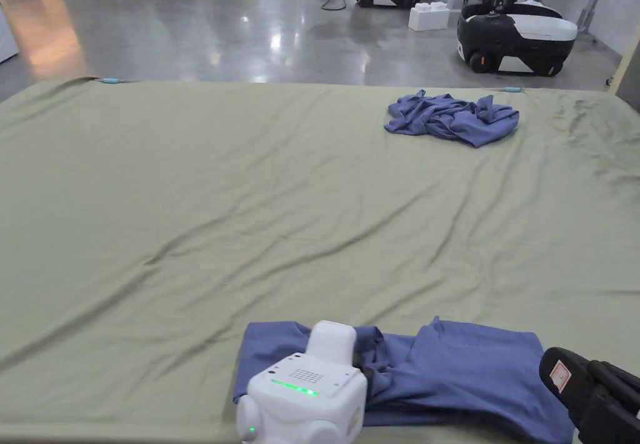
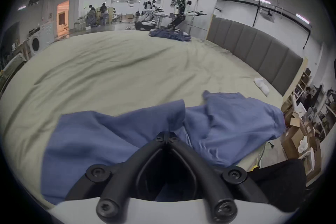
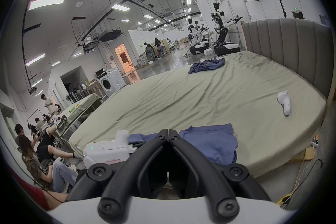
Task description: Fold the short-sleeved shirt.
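A blue short-sleeved cotton shirt [image 1: 437, 370] lies partly gathered at the near edge of a wide bed covered with a pale green sheet [image 1: 250, 214]. The left hand-held gripper [image 2: 166, 138], white-bodied with black jaws, sits over the left half of the garment; in its own view the jaws meet at the tips against a raised ridge of blue cloth, so it appears clenched on a fold, though how much cloth lies between the tips cannot be made out. The right hand-held gripper [image 3: 168, 134] hangs off the near right corner of the bed, apart from the garment, with its jaws pressed together on nothing.

A second, crumpled blue garment [image 1: 451, 117] rests well apart near the far edge of the bed. A small white device [image 3: 284, 101] lies on the sheet towards the grey padded headboard [image 3: 291, 49].

Judged step: the shirt is not yet spread flat; its right portion lies smooth while its left portion is bunched under the left tool, so the work looks to be at the arranging or first-fold stage. The next move probably calls for the right tool to part its jaws and take a hem or shoulder on the right side, so that both tools can draw the cloth taut before a fold is laid.
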Tool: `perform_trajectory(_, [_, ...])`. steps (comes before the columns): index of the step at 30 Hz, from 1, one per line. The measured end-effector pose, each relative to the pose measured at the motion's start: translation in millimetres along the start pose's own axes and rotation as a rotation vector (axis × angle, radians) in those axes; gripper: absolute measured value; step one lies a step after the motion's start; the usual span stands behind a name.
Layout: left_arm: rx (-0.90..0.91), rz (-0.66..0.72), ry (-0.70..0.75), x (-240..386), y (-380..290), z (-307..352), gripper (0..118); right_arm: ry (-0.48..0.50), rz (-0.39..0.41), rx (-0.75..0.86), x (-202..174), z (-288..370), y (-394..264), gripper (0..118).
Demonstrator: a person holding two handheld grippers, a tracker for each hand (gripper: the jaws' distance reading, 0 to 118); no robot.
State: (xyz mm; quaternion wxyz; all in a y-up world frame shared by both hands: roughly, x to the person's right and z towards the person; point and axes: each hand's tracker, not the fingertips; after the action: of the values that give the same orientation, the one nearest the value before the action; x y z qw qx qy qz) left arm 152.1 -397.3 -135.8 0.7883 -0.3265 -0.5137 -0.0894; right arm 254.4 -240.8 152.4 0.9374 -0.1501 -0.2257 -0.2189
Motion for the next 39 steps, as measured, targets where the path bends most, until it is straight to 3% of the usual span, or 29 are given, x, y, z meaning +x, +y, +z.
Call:
perform_trajectory(3, [-0.022,-0.041,0.024,24.8,0.4,-12.5,0,-0.004,-0.004,-0.002,0.5,0.2,-0.2,2])
perform_trajectory(5, [-0.022,0.036,-0.071,19.5,12.3,1.4,0,-0.009,0.001,0.0,0.4,0.3,0.8,2])
perform_trajectory(8, [0.132,0.127,-0.151,-1.0,39.0,49.8,0,-0.003,-0.002,0.004,0.7,-1.6,2.3,2])
perform_trajectory(9, [0.194,0.1,-0.166,-11.6,51.8,75.7,9,-0.002,-0.005,0.004,-0.2,-4.4,2.7,2])
perform_trajectory(11, [0.266,0.074,-0.226,-34.9,76.4,117.2,68,0.005,0.002,0.014,-4.8,-9.3,1.8,2])
perform_trajectory(12, [0.285,0.071,-0.25,-47.1,83.7,133.3,91,0.007,0.011,0.02,-7.7,-12.0,1.4,2])
perform_trajectory(16, [0.37,0.064,-0.174,-107.1,90.9,197.2,90,-0.006,0.057,0.04,-19.7,-25.2,-1.2,2])
perform_trajectory(17, [0.364,0.077,-0.173,-123.0,90.4,205.2,80,0.001,0.056,0.039,-21.1,-27.3,-1.4,2])
perform_trajectory(18, [0.346,0.084,-0.118,-132.5,87.6,210.1,11,0.012,0.051,0.039,-22.1,-28.8,-1.7,2])
perform_trajectory(19, [0.3,0.078,-0.084,-144.6,85.7,211.7,0,0.019,0.047,0.036,-22.9,-30.6,-2.2,2])
perform_trajectory(20, [0.28,0.047,0.007,-152.8,74.5,209.8,0,0.026,0.045,0.031,-24.4,-32.0,-2.7,2])
perform_trajectory(22, [0.232,0.196,-0.156,-171.5,76.8,207.6,0,0.037,0.05,0.025,-28.2,-32.0,-3.2,2])
perform_trajectory(24, [0.239,0.271,-0.182,-180.6,73.9,198.9,0,0.04,0.061,0.024,-32.5,-30.6,-2.3,2])
perform_trajectory(25, [0.195,0.332,-0.264,-192.9,78.5,185.3,0,0.044,0.061,0.023,-33.5,-30.3,-1.4,2])
perform_trajectory(26, [0.058,0.441,-0.423,-197.1,87.5,176.2,1,0.051,0.057,0.021,-34.4,-29.8,-0.6,2])
perform_trajectory(28, [-0.167,0.651,-0.626,-211.8,78.7,129.0,75,0.071,0.047,0.019,-35.3,-28.1,0.0,2])
perform_trajectory(29, [-0.252,0.729,-0.622,-215.4,67.6,103.8,92,0.074,0.051,0.019,-36.8,-26.6,0.2,2])
perform_trajectory(33, [-0.505,0.635,-0.338,-229.1,35.1,49.0,92,0.071,0.075,0.02,-41.0,-19.1,1.2,2])
perform_trajectory(37, [-0.405,0.823,-0.443,-224.5,19.9,50.6,92,0.079,0.075,0.012,-40.1,-15.6,-0.4,2])
perform_trajectory(39, [-0.426,0.79,-0.447,-252.0,27.6,23.7,92,0.078,0.069,-0.002,-38.0,-18.5,-2.8,2])
